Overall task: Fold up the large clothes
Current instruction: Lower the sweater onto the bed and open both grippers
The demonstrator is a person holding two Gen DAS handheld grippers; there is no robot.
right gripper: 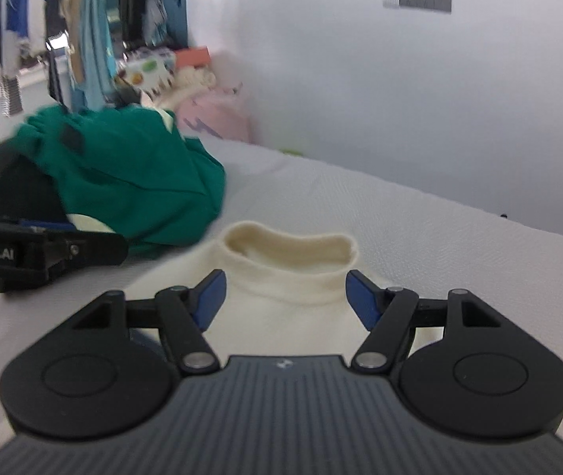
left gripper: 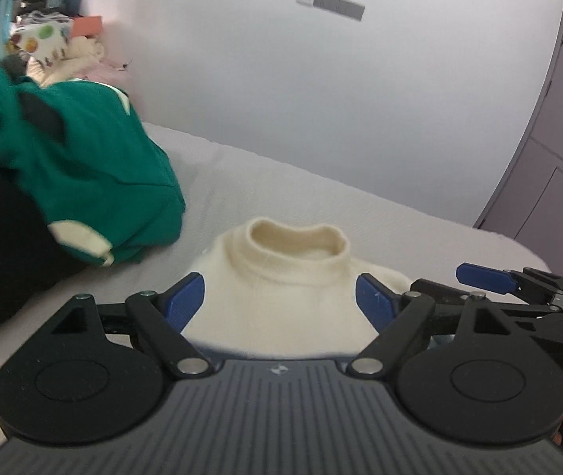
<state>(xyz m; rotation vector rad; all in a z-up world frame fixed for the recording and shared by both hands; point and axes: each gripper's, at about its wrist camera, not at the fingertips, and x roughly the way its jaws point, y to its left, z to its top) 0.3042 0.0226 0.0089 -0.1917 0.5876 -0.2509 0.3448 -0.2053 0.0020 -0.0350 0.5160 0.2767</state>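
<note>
A cream turtleneck sweater [left gripper: 281,289] lies flat on the pale grey bed, its neck opening pointing away from me. It also shows in the right wrist view [right gripper: 285,289]. My left gripper [left gripper: 279,301] is open, its blue pads wide apart just above the sweater's chest below the collar. My right gripper [right gripper: 285,297] is open in the same way over the sweater, holding nothing. The right gripper's fingers [left gripper: 487,279] show at the right edge of the left wrist view. The left gripper [right gripper: 63,251] shows at the left of the right wrist view.
A heap of green [right gripper: 139,174] and black [left gripper: 0,237] clothes lies on the bed [right gripper: 419,245] to the left. More clothes and a dotted box [right gripper: 146,69] sit behind it, with hanging garments [right gripper: 83,19]. A white wall and a grey door [left gripper: 558,158] stand beyond.
</note>
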